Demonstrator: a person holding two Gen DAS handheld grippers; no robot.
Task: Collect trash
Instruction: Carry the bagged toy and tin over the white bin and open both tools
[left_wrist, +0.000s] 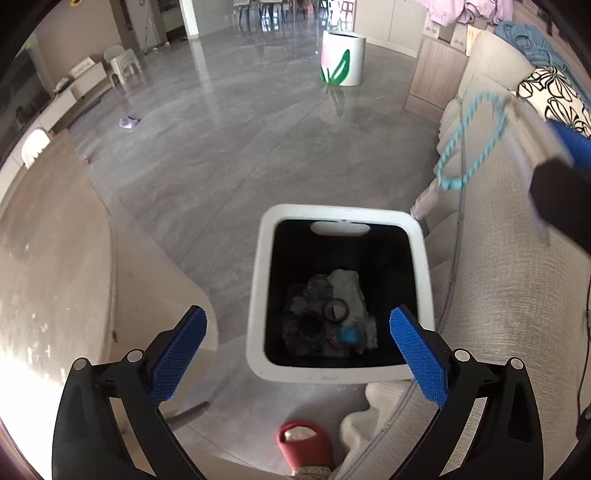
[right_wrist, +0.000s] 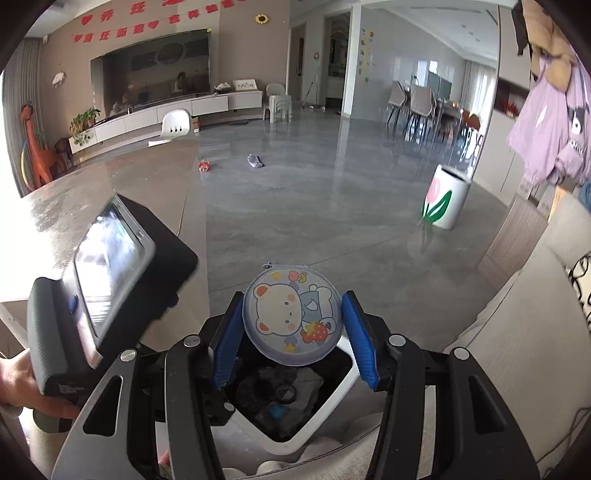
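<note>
Your right gripper (right_wrist: 291, 334) hangs over the open trash bin (right_wrist: 317, 432) with the round bear case (right_wrist: 291, 317) between its pads.

Largest first: the white bin (left_wrist: 258, 280) stands on the floor between the sofa (left_wrist: 498, 295) and the low table (left_wrist: 55, 240), directly under both of your grippers. The left gripper (left_wrist: 298, 358) is spread wide with nothing between its pads, its mouth over the bin's opening. The right one is about half closed, pressing the case at its two sides; the flat face is turned toward the camera. The bin lies below and a little behind the case, so I judge a release would drop it inside. The bin's near rim is hidden by the right fingers (right_wrist: 225, 350), and the scraps at the bottom are too dark to name.
</note>
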